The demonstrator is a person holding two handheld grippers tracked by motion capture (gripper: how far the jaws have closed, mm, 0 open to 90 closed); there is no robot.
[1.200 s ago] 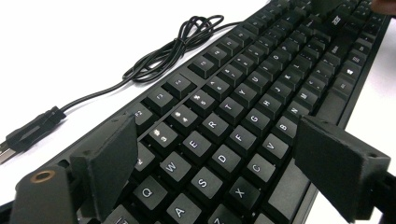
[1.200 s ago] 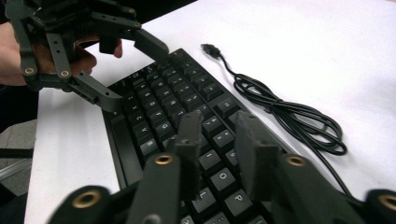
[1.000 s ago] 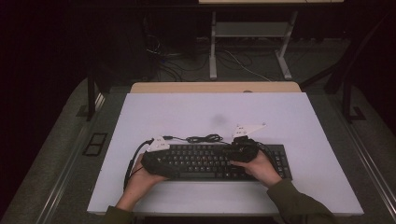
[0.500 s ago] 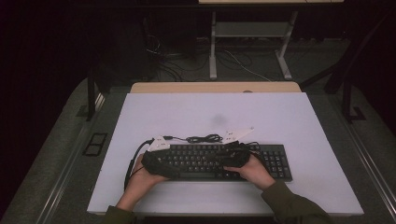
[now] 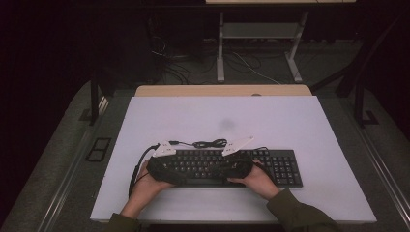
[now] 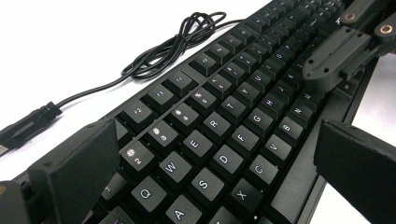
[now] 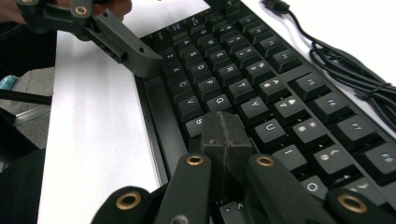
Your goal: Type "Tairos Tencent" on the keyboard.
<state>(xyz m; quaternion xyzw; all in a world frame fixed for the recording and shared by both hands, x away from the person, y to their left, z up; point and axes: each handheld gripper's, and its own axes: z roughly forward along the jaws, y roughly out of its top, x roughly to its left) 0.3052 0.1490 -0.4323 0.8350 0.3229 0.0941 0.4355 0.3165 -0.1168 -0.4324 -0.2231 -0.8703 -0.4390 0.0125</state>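
Lower centre: right gripper [image 7: 223, 125] clamped empty to poke keyboard [image 5: 227, 166] keys, left gripper [image 6: 210, 154] spread wide, bracing.

In front of you stands a table [image 5: 309, 125] with a pale, plain top. On it lies a black keyboard [image 5: 285, 166], flat, close to your edge and parallel to it. Just behind the keyboard its black cable [image 5: 209, 143] lies on the top in a loose bundle, with the plug [image 6: 28, 123] free.
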